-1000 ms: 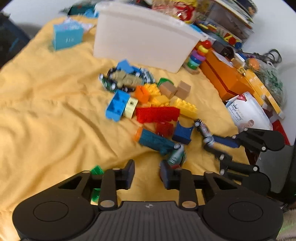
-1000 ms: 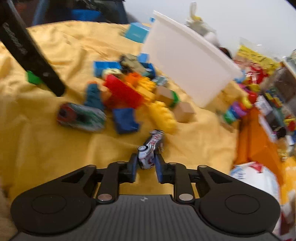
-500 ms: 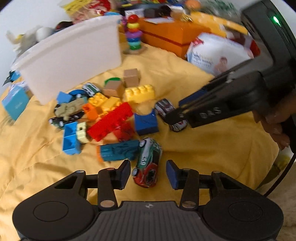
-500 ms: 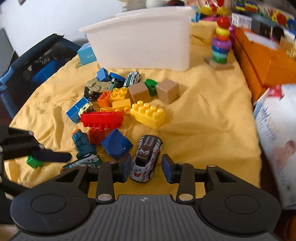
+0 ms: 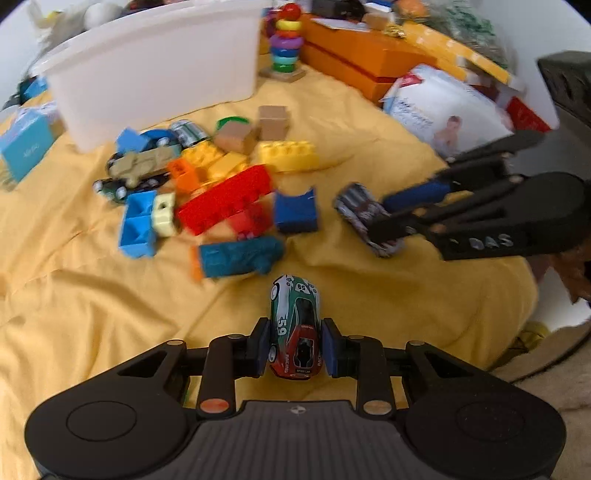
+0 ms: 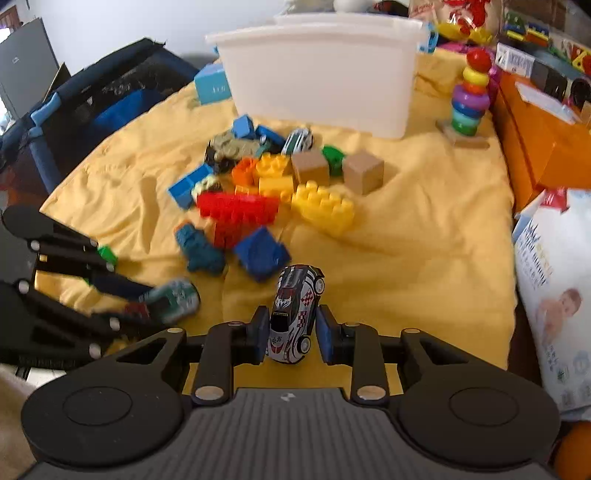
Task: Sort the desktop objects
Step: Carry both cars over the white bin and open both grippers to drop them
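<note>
Your left gripper (image 5: 294,349) is clamped on the green car (image 5: 295,328). Your right gripper (image 6: 291,334) pinches the white car (image 6: 294,314), both just above the yellow cloth (image 6: 424,266).

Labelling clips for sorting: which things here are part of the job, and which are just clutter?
Job: green and red toy car in left gripper; silver toy car in right gripper; building bricks; white bin.
Clutter: ring stacker; orange box; wipes pack.

Crumpled yellow cloth (image 6: 424,236) covers the surface. Plain white wall (image 6: 122,22) behind it; dark blue mesh-sided frame (image 6: 92,99), possibly a playpen, left of the cloth.
</note>
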Action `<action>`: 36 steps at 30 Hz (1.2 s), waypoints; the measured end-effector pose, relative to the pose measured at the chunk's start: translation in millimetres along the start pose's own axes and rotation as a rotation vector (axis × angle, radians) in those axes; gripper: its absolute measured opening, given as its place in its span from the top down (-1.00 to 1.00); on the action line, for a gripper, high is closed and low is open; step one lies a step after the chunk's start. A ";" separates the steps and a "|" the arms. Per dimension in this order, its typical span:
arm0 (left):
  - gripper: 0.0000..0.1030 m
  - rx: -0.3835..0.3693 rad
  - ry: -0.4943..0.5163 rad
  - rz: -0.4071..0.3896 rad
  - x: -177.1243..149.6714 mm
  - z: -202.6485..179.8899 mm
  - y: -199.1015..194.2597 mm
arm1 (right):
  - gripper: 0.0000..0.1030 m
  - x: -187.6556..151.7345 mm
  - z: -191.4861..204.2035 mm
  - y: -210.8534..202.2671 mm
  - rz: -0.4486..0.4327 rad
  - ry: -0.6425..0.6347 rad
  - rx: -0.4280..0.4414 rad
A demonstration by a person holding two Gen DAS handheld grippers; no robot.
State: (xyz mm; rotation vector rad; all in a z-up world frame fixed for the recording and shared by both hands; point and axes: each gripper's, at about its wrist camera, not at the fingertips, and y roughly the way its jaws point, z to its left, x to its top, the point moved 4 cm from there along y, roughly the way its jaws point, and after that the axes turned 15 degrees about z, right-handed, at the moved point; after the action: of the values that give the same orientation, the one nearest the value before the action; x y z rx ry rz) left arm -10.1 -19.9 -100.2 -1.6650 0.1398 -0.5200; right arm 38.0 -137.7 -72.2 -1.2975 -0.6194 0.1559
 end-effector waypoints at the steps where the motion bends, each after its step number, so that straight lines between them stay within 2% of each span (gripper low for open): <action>1: 0.36 0.006 -0.008 -0.002 0.4 0.5 1.5 | 0.36 -1.2 -1.0 3.2 0.004 0.006 0.000; 4: 0.23 0.039 0.003 -0.027 2.2 -5.4 -3.4 | 0.07 -1.6 -1.9 3.6 -0.007 0.031 -0.025; 6: 0.19 0.057 0.027 -0.036 1.9 -11.7 -3.2 | 0.00 -1.3 2.5 3.0 -0.020 0.004 -0.037; 9: 0.19 0.072 0.030 -0.022 -1.0 -12.7 3.8 | 0.02 -3.0 7.8 8.9 -0.005 -0.016 -0.052; 11: 0.35 0.072 0.010 -0.041 -2.2 -7.9 3.0 | 0.29 -6.8 9.8 12.8 0.001 -0.035 -0.078; 14: 0.36 0.026 -0.028 -0.053 -0.7 0.2 3.9 | 0.30 -10.9 4.0 14.8 -0.014 -0.020 -0.063; 19: 0.37 0.009 -0.042 -0.093 4.0 2.4 -12.6 | 0.37 -5.4 1.8 2.8 -0.018 0.010 -0.034; 24: 0.37 0.030 -0.046 -0.234 21.9 11.3 -68.3 | 0.37 10.7 -7.8 -41.4 -0.134 0.041 -0.048; 28: 0.37 0.083 -0.030 -0.350 48.3 22.2 -110.1 | 0.37 36.0 -14.1 -76.4 -0.249 0.040 -0.064; 32: 0.37 0.179 -0.019 -0.449 85.5 39.6 -142.8 | 0.37 77.0 -17.9 -103.9 -0.365 0.005 -0.096; 36: 0.37 0.232 -0.055 -0.528 129.8 65.3 -163.2 | 0.37 129.8 -24.9 -116.5 -0.450 -0.012 -0.127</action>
State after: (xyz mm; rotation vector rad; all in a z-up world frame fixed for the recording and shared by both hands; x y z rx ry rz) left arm 99.0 17.7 85.4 -1.4798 -0.3987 -0.8498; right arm 131.6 -134.4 77.0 -1.2463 -0.9271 -0.2491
